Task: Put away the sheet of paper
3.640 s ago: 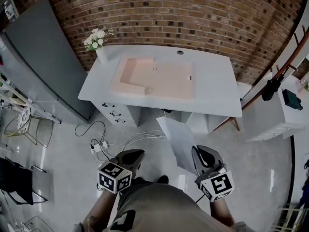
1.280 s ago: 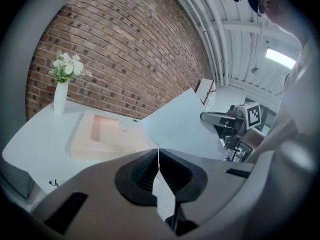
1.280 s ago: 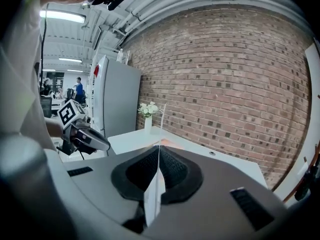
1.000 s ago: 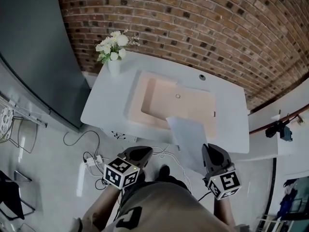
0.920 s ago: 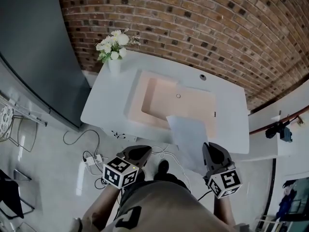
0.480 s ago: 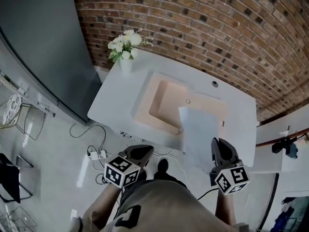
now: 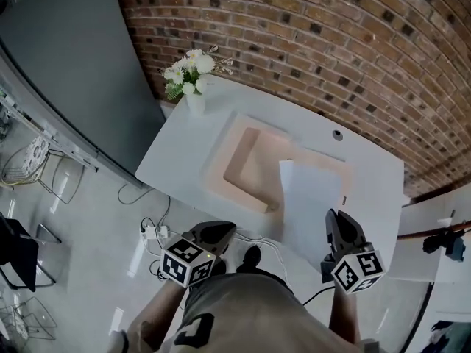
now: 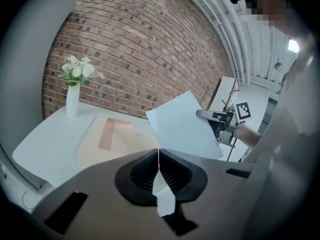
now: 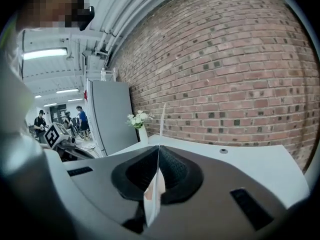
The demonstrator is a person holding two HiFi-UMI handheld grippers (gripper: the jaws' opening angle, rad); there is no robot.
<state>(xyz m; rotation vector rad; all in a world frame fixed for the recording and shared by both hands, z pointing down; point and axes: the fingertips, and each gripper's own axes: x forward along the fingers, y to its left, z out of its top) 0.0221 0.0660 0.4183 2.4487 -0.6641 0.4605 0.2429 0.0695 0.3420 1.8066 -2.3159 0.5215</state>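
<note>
Right tool [image 9: 159,149]: jaws clamped tight on the near edge of the sheet of paper [image 7: 309,201]. In the right gripper view the sheet rises edge-on from between the jaws as a thin white line.

Left tool [image 8: 158,154]: jaws pressed together, and I can make out nothing gripped between them. It sits well apart from the sheet, at my left.

Sheet is in the air, reaching forward from the right tool. In the head view it lies over the near right part of the white desk [image 7: 184,153] and covers the right end of a shallow peach tray [image 7: 218,169]. It is plain, pale, flat and uncreased, tilted in the left gripper view.

Far left corner of the desk: a white vase of flowers [image 7: 193,79]. Behind it stands a brick wall [image 7: 331,50], and a grey cabinet [image 7: 73,72] stands to the left.
</note>
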